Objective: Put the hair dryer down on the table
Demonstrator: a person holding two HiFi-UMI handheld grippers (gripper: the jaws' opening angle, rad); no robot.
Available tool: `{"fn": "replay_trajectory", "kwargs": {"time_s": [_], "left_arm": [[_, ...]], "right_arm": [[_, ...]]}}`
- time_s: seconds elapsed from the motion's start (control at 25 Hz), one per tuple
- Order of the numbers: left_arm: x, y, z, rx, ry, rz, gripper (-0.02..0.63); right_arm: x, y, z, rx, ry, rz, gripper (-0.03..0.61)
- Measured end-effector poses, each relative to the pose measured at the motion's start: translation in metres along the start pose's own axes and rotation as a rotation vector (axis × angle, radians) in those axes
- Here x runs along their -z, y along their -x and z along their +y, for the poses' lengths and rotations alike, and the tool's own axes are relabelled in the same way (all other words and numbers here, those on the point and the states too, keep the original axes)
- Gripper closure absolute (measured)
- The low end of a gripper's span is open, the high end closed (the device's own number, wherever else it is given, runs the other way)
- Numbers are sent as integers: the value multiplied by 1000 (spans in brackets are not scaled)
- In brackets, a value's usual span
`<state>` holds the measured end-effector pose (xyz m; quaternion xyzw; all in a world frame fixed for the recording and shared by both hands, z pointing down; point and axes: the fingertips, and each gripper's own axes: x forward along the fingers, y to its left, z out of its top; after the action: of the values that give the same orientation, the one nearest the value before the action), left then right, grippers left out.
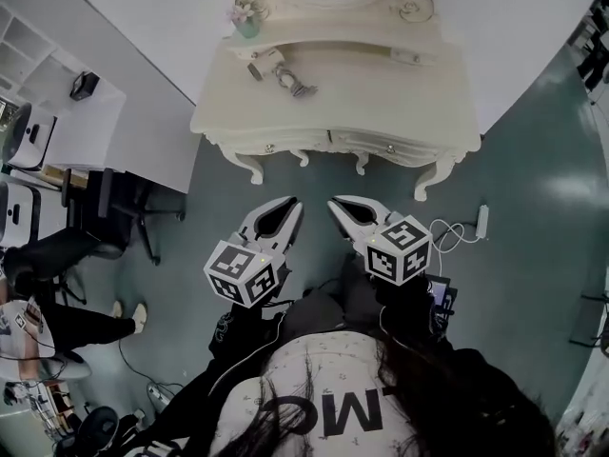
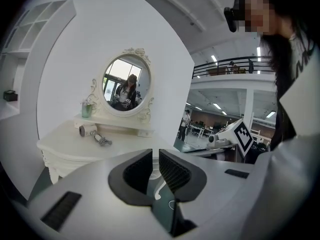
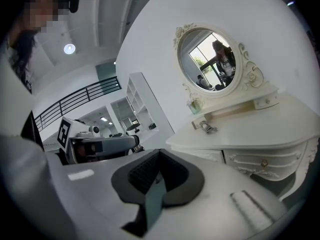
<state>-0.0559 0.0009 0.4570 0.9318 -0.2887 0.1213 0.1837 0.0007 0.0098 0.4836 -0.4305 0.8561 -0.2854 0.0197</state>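
The hair dryer (image 1: pixel 267 63) lies on the cream dressing table (image 1: pixel 381 103) with its coiled cord (image 1: pixel 297 87) beside it; no gripper touches it. It also shows on the table top as the hair dryer (image 2: pixel 87 130) in the left gripper view and, small, as the hair dryer (image 3: pixel 202 125) in the right gripper view. Both grippers hover over the floor in front of the table, side by side. My left gripper (image 1: pixel 289 203) has its pads a narrow slit apart, nothing between them. My right gripper (image 1: pixel 336 203) is shut and empty.
An oval mirror (image 2: pixel 127 86) stands at the back of the table, with a small green vase (image 1: pixel 245 17) beside it. A power strip (image 1: pixel 482 221) and its cable lie on the floor at the right. A dark chair (image 1: pixel 114 208) and a seated person (image 1: pixel 38 293) are at the left.
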Motion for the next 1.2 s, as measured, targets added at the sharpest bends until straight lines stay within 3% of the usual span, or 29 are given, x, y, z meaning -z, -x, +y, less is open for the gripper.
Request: {"fn": "replay_trajectory", "kwargs": {"time_s": [0.48, 0.8, 1.2], "left_arm": [[42, 109, 20, 47, 6, -25, 594], [58, 137, 7, 120, -1, -34, 594], [54, 152, 1, 158, -23, -58, 594]], "right_arm": [[62, -12, 100, 71, 20, 1, 569], [84, -8, 138, 105, 61, 1, 569], [88, -9, 157, 125, 110, 2, 569]]}}
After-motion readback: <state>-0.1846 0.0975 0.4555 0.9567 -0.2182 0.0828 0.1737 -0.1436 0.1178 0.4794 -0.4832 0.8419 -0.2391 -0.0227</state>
